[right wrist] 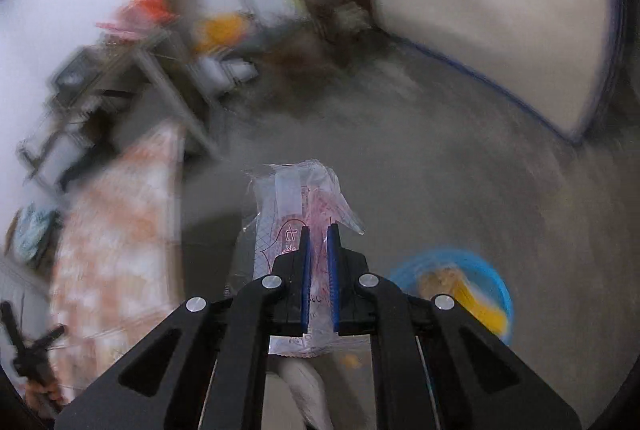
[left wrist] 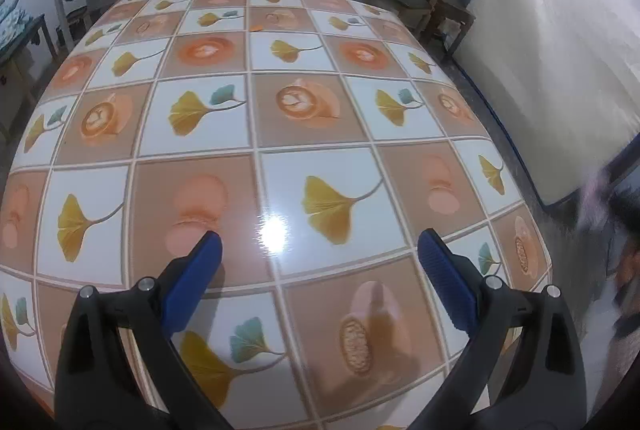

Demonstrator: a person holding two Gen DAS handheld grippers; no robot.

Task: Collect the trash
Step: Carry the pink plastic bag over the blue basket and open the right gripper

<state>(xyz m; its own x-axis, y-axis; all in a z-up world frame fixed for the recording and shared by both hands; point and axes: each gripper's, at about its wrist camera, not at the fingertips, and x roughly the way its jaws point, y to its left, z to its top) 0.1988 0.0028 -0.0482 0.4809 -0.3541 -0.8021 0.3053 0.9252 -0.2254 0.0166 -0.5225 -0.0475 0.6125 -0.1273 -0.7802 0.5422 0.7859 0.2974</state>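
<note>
Carrying a clear plastic wrapper (right wrist: pixel 298 206) with red print in our right gripper (right wrist: pixel 319 230), we are holding it out over the bare floor, off the edge of the tiled table (right wrist: pixel 120 230) that shows at the left of the right wrist view. The blue pads are pinching together on the wrapper's lower part, so its long axis is running straight ahead along the fingers, with the loose end sticking out beyond the tips. What the drop is turning on, we are judging, is the blue bin (right wrist: pixel 452 290): it is sitting on the floor below and to the right of the pinched wrapper, near but not yet beneath it. Our left gripper (left wrist: pixel 318 248) is hovering over the table with its jaws wide apart and nothing between them, well away from the bin, so the right hand is the nearer one.
</note>
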